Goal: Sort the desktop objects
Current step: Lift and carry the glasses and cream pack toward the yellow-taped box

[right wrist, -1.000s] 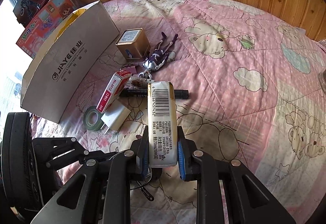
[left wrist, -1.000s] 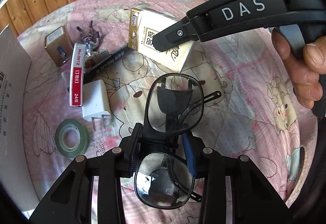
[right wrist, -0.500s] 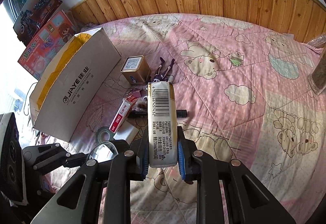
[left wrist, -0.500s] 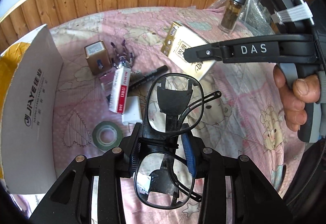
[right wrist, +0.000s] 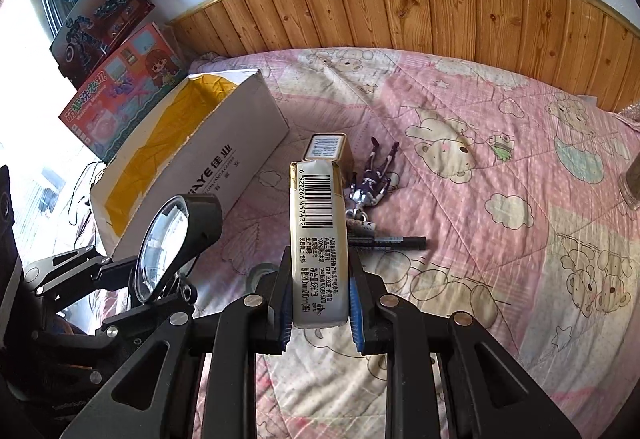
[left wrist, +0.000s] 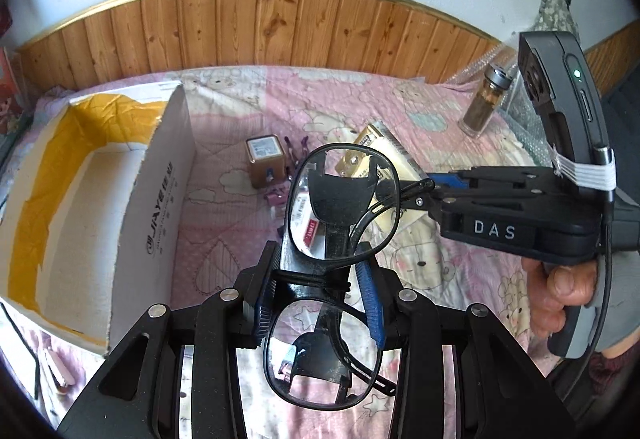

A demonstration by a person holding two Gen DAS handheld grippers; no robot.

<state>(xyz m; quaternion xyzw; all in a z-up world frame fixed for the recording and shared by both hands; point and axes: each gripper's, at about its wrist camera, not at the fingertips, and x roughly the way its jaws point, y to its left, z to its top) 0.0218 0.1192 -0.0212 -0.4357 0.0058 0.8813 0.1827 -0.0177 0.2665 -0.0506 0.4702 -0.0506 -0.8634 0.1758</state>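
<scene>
Above quilt [right wrist: 500, 167] | glasses [left wrist: 340, 207] upright | tissue pack [right wrist: 319, 239] lengthwise, probably tilted up

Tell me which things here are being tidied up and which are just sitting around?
Part of the job:
- glasses, held in the left gripper
- tissue pack, held in the right gripper
- cardboard box
- small tin, toy figure, black marker

Just sitting around:
- toy boxes by the wall
- glass jar
</scene>
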